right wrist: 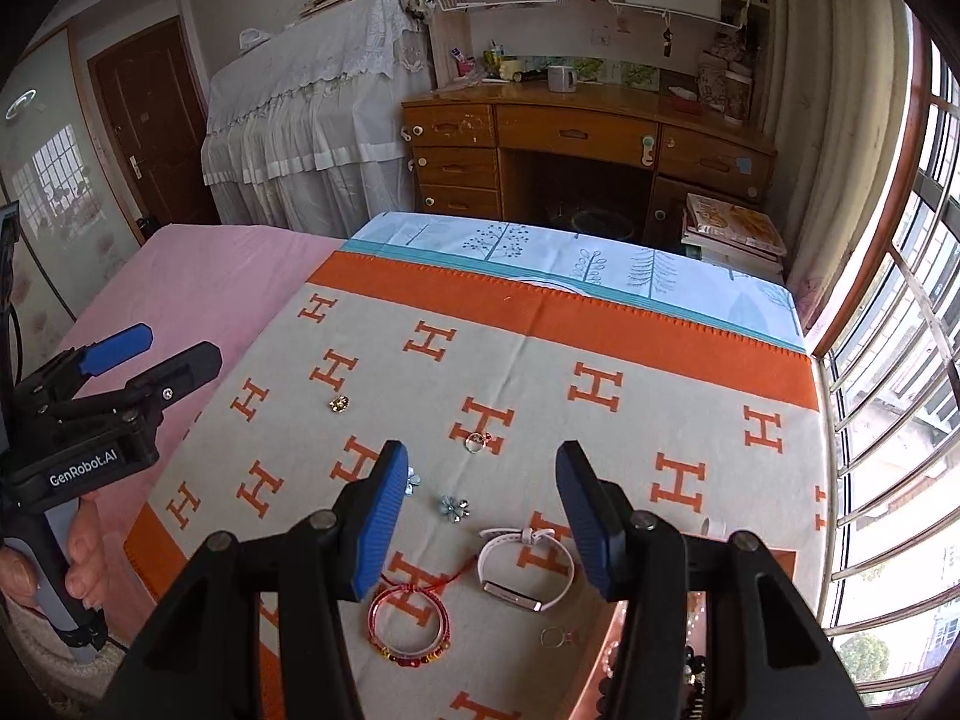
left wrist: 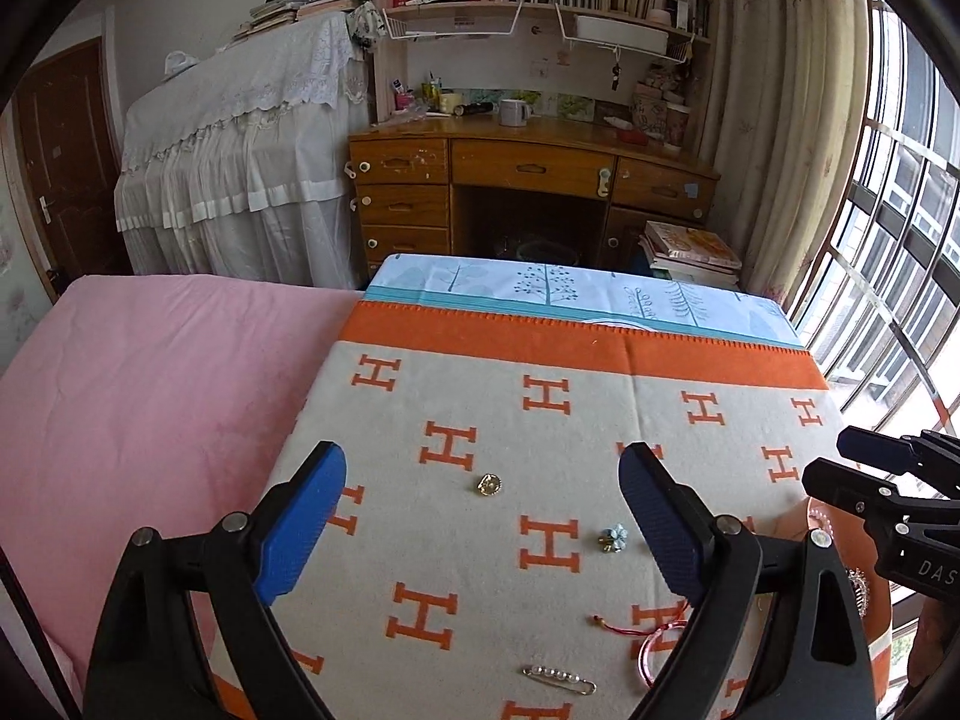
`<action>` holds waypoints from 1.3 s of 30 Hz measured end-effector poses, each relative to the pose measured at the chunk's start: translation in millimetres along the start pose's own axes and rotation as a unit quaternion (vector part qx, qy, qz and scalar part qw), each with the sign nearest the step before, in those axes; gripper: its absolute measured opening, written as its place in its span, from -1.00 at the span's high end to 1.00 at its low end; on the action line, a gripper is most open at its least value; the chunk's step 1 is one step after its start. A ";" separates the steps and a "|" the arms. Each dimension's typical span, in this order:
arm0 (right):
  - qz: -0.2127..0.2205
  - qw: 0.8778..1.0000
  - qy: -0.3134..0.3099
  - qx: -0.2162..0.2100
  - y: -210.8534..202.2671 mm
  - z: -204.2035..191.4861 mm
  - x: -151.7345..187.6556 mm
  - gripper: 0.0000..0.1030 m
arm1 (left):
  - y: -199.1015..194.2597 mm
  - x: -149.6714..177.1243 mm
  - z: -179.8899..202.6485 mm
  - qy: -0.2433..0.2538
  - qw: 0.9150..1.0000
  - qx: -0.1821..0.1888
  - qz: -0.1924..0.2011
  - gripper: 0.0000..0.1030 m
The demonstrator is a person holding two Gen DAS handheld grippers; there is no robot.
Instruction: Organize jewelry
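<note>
1. White watch (right wrist: 525,570) lies on the blanket (right wrist: 660,420) under my right gripper (right wrist: 480,516); the largest piece, with a springy band; I'd pinch the strap, not the slick face.
2. Red bracelet (right wrist: 408,618) beside it; soft cord, limp when lifted.
3. Pearl pin (left wrist: 558,679) near my left gripper (left wrist: 480,525); thin, slippery.
4. Gold charm (left wrist: 489,485); tiny, fiddly.
5. Both grippers stand released, holding nothing.
</note>
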State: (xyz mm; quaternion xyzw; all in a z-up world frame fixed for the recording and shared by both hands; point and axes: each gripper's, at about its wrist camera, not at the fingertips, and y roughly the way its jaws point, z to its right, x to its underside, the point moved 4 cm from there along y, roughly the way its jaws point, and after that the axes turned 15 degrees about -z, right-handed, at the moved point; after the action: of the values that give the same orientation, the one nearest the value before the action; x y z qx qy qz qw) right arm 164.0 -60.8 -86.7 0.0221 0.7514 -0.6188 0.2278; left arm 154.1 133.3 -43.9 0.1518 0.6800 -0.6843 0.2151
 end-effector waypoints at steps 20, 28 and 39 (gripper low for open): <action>-0.149 0.987 0.050 -0.031 95.0 26.5 7.3 0.00 | 97.1 21.6 -14.1 -0.013 0.991 0.042 -0.124 -0.77; -0.199 0.980 -0.020 0.018 105.3 34.7 22.3 0.00 | 102.2 33.5 14.7 0.031 0.989 0.051 -0.139 -0.77; -0.234 0.961 -0.135 0.065 132.6 37.3 31.3 0.00 | 106.1 38.8 33.7 0.062 0.986 0.049 -0.147 -0.77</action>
State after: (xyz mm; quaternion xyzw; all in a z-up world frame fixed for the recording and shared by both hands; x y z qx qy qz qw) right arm 189.5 -72.7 -225.2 -0.2235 0.6563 -0.6994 0.1737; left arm 176.7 98.1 -154.1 0.1023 0.6725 -0.7303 0.0621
